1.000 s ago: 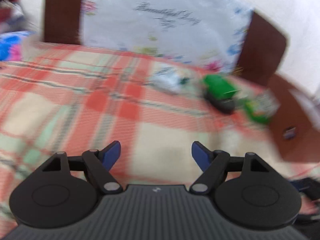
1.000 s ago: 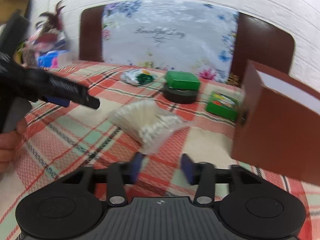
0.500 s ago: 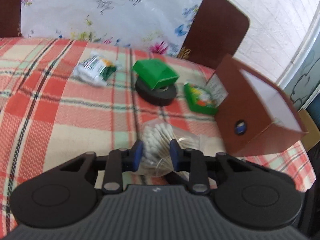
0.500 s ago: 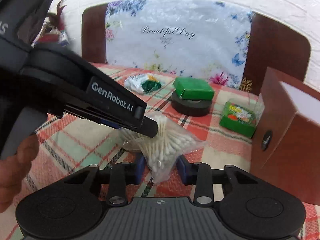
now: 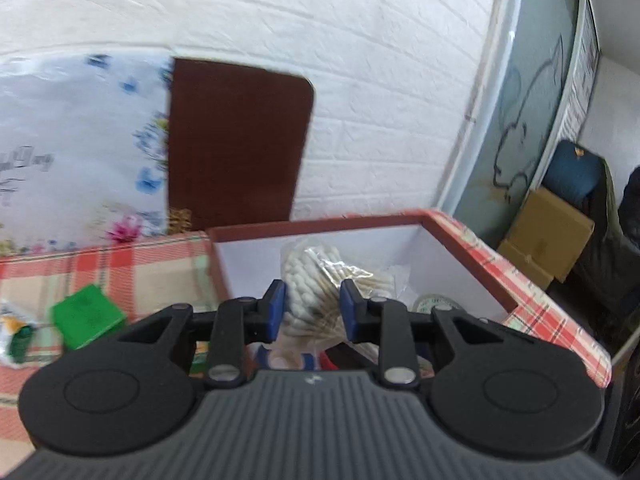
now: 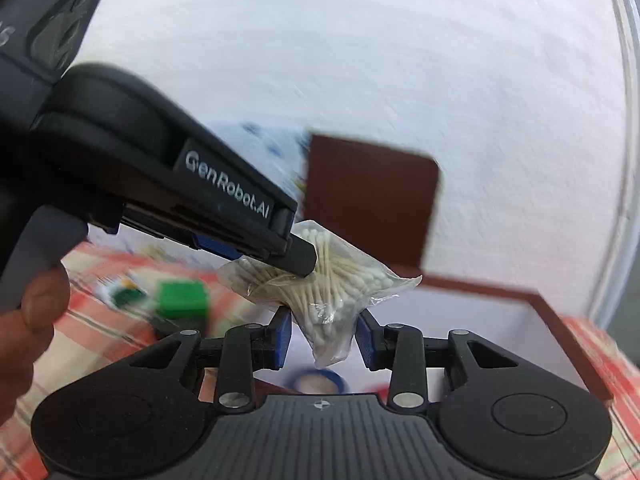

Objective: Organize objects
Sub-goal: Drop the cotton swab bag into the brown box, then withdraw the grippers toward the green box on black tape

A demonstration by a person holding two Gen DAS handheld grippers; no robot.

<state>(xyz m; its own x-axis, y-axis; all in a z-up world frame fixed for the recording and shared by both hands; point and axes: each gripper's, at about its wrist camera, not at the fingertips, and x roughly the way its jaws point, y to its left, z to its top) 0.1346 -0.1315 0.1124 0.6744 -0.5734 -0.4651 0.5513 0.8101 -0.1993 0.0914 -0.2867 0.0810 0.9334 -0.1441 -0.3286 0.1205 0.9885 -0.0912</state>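
A clear bag of cotton swabs [image 5: 316, 284] is held between the blue pads of my left gripper [image 5: 311, 308], which is shut on it, above the open brown box [image 5: 460, 264] with a white inside. In the right wrist view the same bag [image 6: 324, 284] hangs from the left gripper [image 6: 296, 256] over the box [image 6: 552, 320]. My right gripper [image 6: 323, 340] sits just under the bag; its jaws stand apart on either side of the bag's lower end without pressing it.
Several items lie in the box, among them a round tin [image 5: 436, 304] and a blue roll [image 6: 318, 382]. A green box [image 5: 86, 316] and a small packet [image 5: 16, 336] lie on the red checked cloth [image 5: 140, 264] to the left. A brown chair back [image 5: 240, 144] stands against the white wall.
My left gripper closed on the swab bag and lifted it from the cloth to the right, over the open box. My right gripper rose with it and its jaws opened wider.
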